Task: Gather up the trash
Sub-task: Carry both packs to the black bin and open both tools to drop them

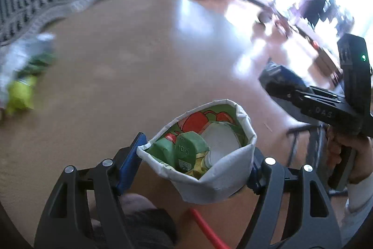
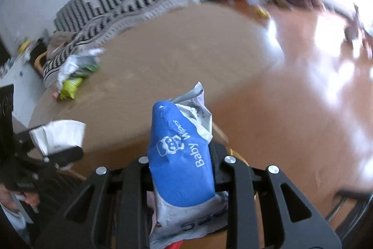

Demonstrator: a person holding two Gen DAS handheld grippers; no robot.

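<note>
Clamped in our right gripper [image 2: 181, 169] is a blue baby-wipes pack [image 2: 180, 155], its crumpled end pointing forward past the near edge of the round wooden table [image 2: 163, 57]. Our left gripper [image 1: 198, 155] squeezes a carton [image 1: 205, 146] by its sides, torn mouth open toward us. More wrappers [image 2: 72, 74] lie near the table's far left edge, beside a striped cushion [image 2: 121, 4]. We judge both loads ready for a bin; keep both grips firm and the carton level while carrying.
</note>
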